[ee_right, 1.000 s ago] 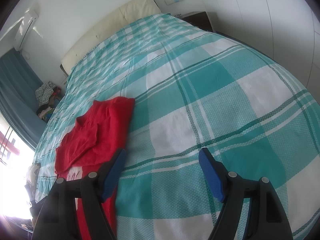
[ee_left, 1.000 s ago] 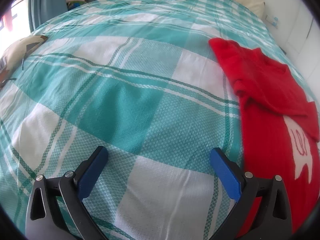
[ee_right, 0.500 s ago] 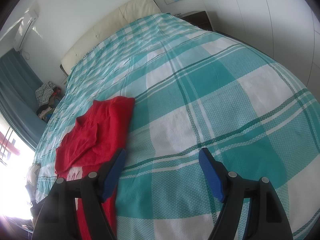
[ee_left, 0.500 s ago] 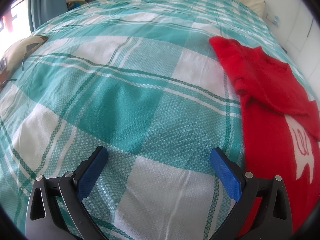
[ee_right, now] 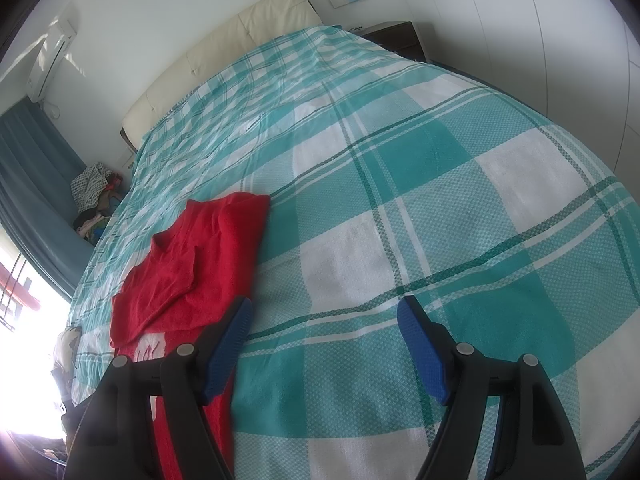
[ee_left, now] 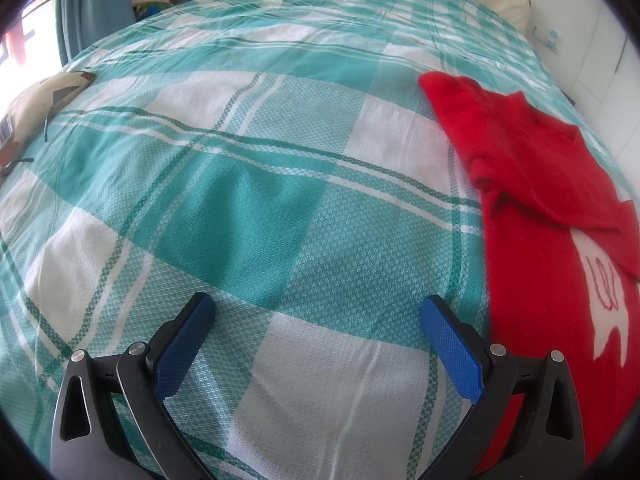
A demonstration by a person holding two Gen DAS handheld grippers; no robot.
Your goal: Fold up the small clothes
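A red sweater [ee_left: 532, 280] lies flat on the bed [ee_left: 248, 200], on a teal and white checked cover, with one sleeve folded across its chest and a white knitted motif [ee_left: 604, 292] partly under that sleeve. In the left wrist view it fills the right edge of the frame; in the right wrist view the same red sweater [ee_right: 200, 264] sits at the lower left, so it lies between the two tools. The left gripper [ee_left: 318, 310] hangs above bare cover with its blue-padded jaws spread wide and nothing between them; its right finger stands just beside the sweater's edge without touching it. The right gripper [ee_right: 324, 314] likewise has its jaws standing well apart and empty over the cover, its left finger overlapping the sweater's edge in the picture, though whether it touches the cloth cannot be told. The cover around the sweater is bare. Near the left rim of the left wrist view a beige bag-like object [ee_left: 44, 96] rests at the bed's edge, well apart from the sweater. Beyond the bed stands a cream padded headboard [ee_right: 224, 52], a blue curtain [ee_right: 36, 200], a heap of mixed clothes [ee_right: 94, 200] in the corner, a dark bedside cabinet [ee_right: 394, 38] and a white wall air conditioner [ee_right: 52, 56].
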